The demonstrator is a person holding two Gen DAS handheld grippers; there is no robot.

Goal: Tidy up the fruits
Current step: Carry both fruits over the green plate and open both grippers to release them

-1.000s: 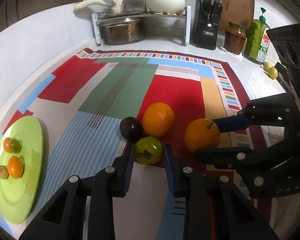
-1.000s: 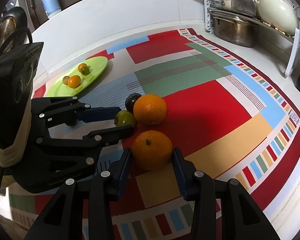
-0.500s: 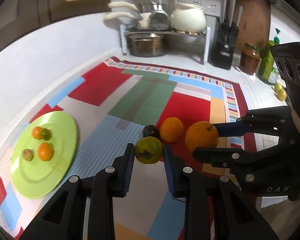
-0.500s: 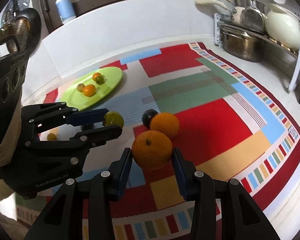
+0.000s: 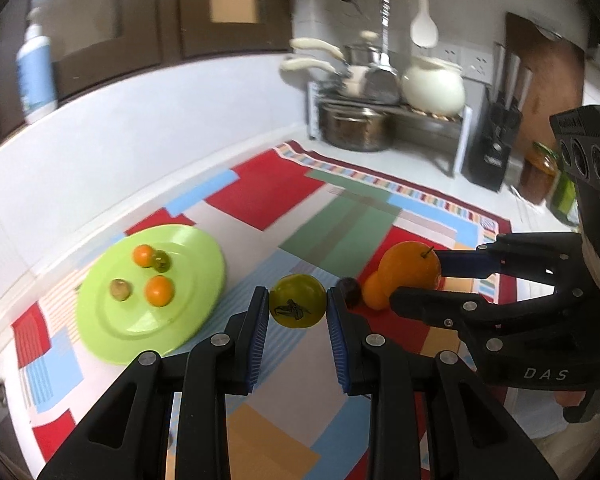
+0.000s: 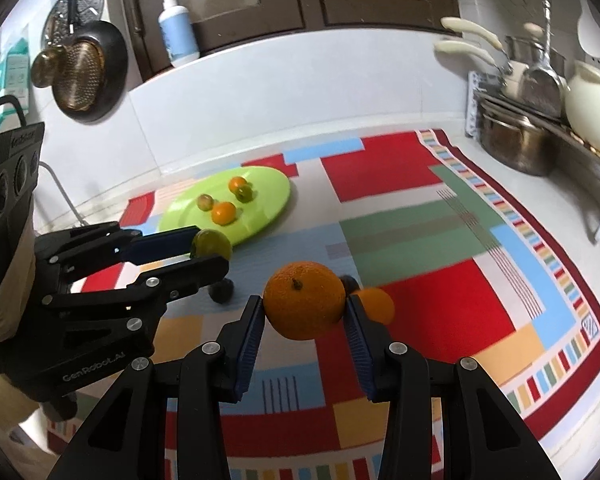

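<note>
In the left wrist view the small orange is mostly hidden behind the big orange and the right gripper's lower finger; the plum is partly covered by the left gripper's right pad. In the right wrist view the plum shows only as a dark sliver behind the big orange, and the small orange is half cut by a pad. The bottle and pot rack are blurred. The jar is partly hidden behind the right gripper's body
</note>
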